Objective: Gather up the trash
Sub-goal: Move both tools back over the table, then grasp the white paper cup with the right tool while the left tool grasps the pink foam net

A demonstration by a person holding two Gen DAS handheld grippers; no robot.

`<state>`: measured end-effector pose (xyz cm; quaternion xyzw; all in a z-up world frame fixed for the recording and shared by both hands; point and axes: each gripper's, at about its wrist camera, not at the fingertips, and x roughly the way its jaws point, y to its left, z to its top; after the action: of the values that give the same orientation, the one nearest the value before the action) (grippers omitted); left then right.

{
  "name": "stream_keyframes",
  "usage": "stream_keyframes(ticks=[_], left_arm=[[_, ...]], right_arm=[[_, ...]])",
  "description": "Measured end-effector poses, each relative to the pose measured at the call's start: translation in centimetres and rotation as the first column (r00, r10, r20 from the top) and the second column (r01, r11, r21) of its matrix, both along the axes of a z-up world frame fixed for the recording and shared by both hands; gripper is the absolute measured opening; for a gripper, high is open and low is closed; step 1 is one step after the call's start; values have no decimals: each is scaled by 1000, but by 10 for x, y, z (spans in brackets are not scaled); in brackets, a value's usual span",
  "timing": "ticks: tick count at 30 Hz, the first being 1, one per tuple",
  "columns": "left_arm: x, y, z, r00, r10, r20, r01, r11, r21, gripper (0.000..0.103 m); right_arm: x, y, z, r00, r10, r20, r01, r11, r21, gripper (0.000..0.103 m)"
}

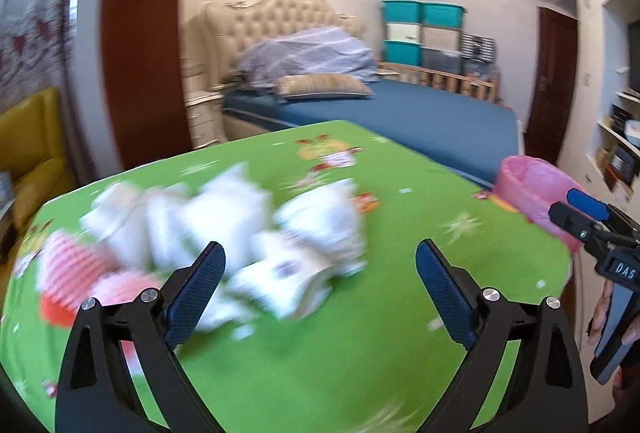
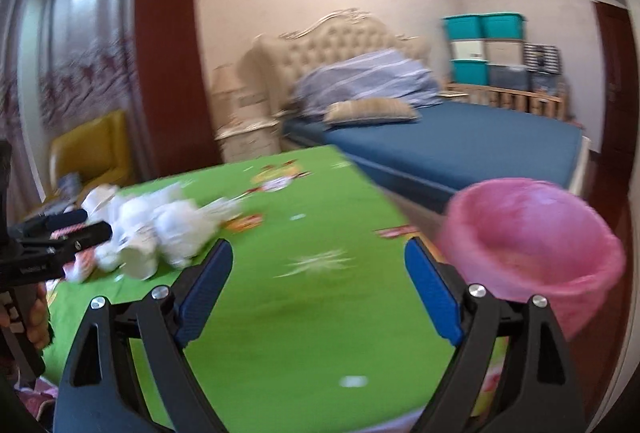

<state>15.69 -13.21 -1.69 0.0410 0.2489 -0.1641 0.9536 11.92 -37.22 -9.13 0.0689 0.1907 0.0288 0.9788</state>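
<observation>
A blurred heap of crumpled white paper trash with a red-and-white striped wrapper lies on the green cartoon-print tablecloth. My left gripper is open just before the heap, empty. A bin lined with a pink bag stands at the table's right edge; it also shows in the left wrist view. My right gripper is open and empty, left of the bin. The heap lies to its left, with the left gripper beside it.
A bed with a blue sheet and a cream headboard stands behind the table. A yellow chair is at the left. Teal storage boxes and shelves are at the back right.
</observation>
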Motion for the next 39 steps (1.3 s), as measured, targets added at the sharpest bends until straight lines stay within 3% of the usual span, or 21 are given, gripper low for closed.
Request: stream_keyframes(ticks=[5, 9, 13, 15, 22, 27, 30, 39], left_arm=[[-20, 62, -6, 990, 131, 46, -134, 990, 51, 90], [-24, 104, -14, 976, 217, 30, -219, 973, 72, 90], [-29, 137, -24, 967, 255, -18, -254, 967, 32, 90], [-28, 149, -30, 962, 267, -50, -267, 964, 10, 90], [-32, 156, -39, 959, 280, -45, -280, 960, 19, 90], [-36, 160, -43, 961, 273, -51, -273, 962, 12, 90], [-38, 162, -44, 962, 268, -56, -268, 963, 2, 90], [-35, 149, -45, 964, 261, -52, -259, 965, 45, 90]], right_arm=[[19, 70, 1, 992, 116, -45, -119, 991, -55, 85], [39, 117, 3, 979, 184, -88, -192, 977, -89, 85], [60, 148, 3, 967, 206, -150, -226, 965, -132, 84], [74, 165, 0, 956, 221, -193, -250, 958, -137, 78], [102, 207, -11, 925, 258, -280, -321, 924, -208, 70], [124, 220, -18, 909, 254, -330, -333, 919, -211, 65], [131, 221, -24, 906, 246, -344, -329, 921, -209, 52], [103, 198, -8, 939, 256, -227, -298, 939, -171, 47]])
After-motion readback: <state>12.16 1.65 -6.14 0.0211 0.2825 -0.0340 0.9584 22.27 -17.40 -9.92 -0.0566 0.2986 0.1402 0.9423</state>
